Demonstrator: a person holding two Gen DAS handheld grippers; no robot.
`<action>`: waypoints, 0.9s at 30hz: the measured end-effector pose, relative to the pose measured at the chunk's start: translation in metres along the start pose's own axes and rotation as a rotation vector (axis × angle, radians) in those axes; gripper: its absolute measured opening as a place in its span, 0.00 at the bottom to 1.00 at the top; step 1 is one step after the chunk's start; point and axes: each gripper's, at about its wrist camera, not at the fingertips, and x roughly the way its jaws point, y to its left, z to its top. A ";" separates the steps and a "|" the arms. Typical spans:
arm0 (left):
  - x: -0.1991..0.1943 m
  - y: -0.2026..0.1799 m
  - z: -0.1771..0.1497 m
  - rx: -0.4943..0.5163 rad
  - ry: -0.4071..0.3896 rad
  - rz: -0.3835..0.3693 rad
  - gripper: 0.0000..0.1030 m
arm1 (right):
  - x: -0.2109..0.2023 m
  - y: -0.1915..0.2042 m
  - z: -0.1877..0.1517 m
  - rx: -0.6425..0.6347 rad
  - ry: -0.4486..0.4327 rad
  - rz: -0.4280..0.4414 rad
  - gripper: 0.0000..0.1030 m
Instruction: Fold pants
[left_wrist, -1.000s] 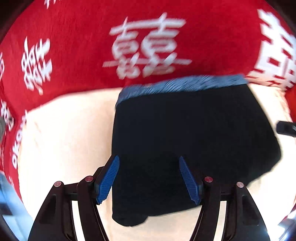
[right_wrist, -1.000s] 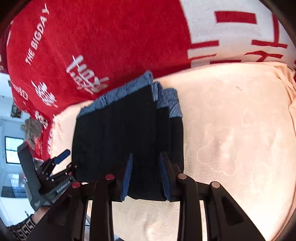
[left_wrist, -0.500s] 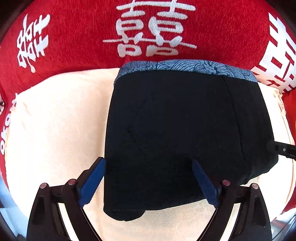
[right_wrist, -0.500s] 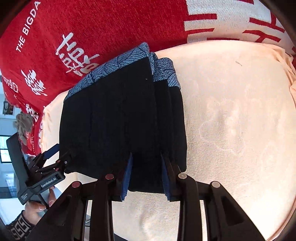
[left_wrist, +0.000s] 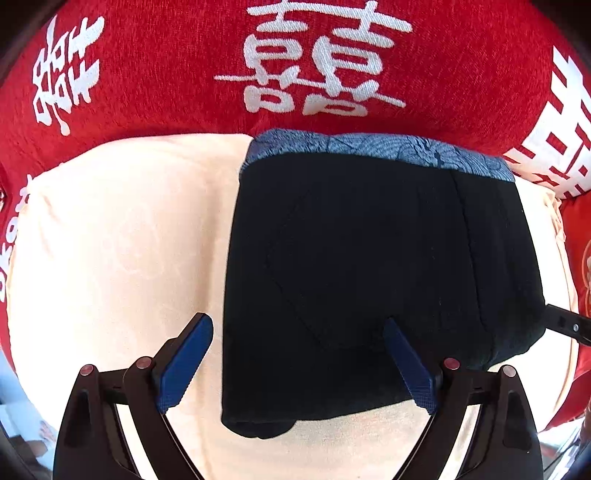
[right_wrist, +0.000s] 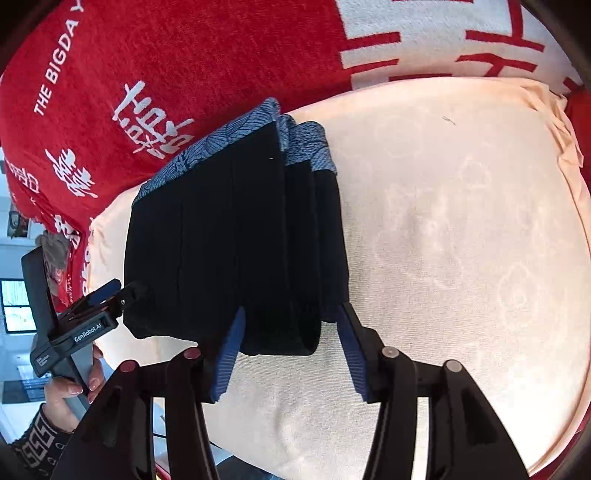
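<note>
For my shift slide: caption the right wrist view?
Right gripper opening over folded black pants on the cream towel.

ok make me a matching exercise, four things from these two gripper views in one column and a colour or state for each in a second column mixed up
Column one:
1. folded pants
2. patterned waistband on the pants
3. terry towel under the pants
4. blanket with woven characters

Column two:
a. red with white lettering
b. pale peach, spread flat
c. black, stacked in layers
d. blue-grey, at the far edge of the stack

Pairs: 1-c, 2-d, 3-b, 4-a
</note>
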 end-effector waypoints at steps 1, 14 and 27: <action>0.000 0.000 0.002 -0.006 -0.006 0.006 0.91 | 0.000 -0.002 0.000 0.005 0.004 0.001 0.58; 0.005 0.003 0.013 -0.002 -0.009 0.013 0.91 | 0.003 -0.014 0.006 0.022 0.014 0.012 0.70; 0.028 0.036 0.024 -0.102 0.049 -0.139 0.91 | 0.014 -0.032 0.017 0.078 0.042 0.081 0.77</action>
